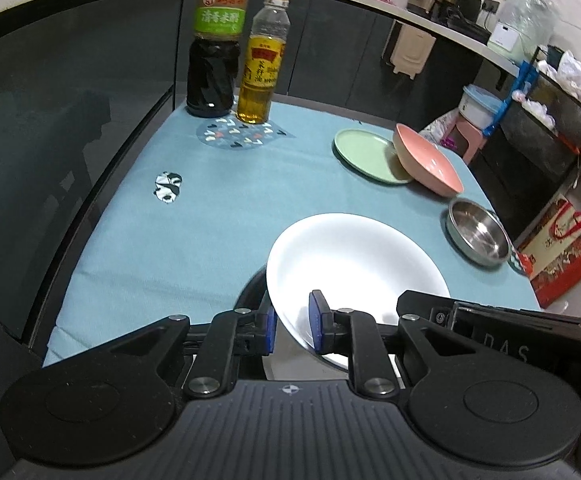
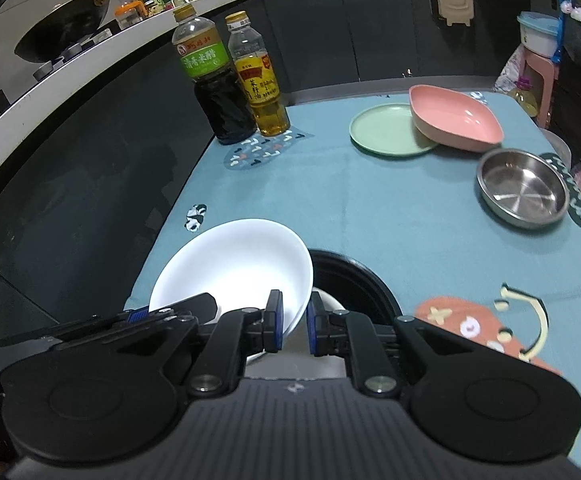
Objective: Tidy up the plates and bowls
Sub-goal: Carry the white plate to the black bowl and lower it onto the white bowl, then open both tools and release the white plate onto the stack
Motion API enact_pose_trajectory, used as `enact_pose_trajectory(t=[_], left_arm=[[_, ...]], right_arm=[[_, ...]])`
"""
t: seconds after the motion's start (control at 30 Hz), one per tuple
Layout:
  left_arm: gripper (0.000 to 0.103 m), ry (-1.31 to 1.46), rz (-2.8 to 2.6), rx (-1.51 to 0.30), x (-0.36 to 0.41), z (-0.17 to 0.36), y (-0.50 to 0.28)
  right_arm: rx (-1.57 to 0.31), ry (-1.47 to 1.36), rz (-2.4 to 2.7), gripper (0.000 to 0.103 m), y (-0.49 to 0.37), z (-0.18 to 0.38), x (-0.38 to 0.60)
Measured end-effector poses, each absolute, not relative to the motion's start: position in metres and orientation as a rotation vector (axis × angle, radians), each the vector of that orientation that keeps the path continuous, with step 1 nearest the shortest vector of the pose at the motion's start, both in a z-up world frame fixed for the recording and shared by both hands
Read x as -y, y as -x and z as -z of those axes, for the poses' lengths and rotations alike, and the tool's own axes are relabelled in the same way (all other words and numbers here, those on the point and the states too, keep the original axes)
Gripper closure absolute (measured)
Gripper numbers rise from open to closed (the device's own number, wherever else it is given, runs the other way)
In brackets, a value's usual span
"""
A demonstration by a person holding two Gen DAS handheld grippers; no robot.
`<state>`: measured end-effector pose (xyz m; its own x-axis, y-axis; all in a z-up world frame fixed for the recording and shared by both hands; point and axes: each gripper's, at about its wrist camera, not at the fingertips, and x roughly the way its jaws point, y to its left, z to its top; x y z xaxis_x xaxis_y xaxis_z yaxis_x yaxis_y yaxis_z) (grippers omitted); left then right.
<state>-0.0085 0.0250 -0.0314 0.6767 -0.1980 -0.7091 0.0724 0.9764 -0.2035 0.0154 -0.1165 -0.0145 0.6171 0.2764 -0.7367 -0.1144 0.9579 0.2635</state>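
White plate [image 1: 354,264] gripped by both grippers (left [image 1: 293,322], right [image 2: 293,322]).

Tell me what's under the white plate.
Under the round white plate sits a black round bowl-like dish with something white inside; the plate hides most of it.

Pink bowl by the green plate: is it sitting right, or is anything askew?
The pink bowl looks tilted, one edge propped on the green plate rim rather than flat on the cloth. Nothing spilled or broken shows.
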Motion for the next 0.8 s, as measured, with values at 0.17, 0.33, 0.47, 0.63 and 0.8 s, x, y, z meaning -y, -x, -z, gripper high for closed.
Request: enact_pose_trajectory(t=[0.17, 0.33, 0.47, 0.63, 0.8], left_arm=[[0.087, 0.149, 0.158, -0.835, -0.022, 0.039, 0.017], [0.086, 0.136, 0.157, -0.857, -0.020, 0.045, 0.020], [0.086, 0.128, 0.158, -0.866, -0.020, 0.048, 0.021], [0.086, 0.126, 0.162, -0.882, -0.019, 0.053, 0.021], [0.086, 0.124, 0.173, -0.896, -0.018, 0.057, 0.020]], right_arm=[[-0.893, -0.204, -0.220, 0.090, -0.007, 0.021, 0.120], [-0.912, -0.212, -0.218, 0.090, -0.002, 0.030, 0.122], [-0.923, -0.219, -0.215, 0.090, 0.001, 0.035, 0.123], [-0.931, -0.221, -0.213, 0.089, 0.002, 0.038, 0.124], [-0.953, -0.235, -0.205, 0.089, 0.002, 0.045, 0.127]])
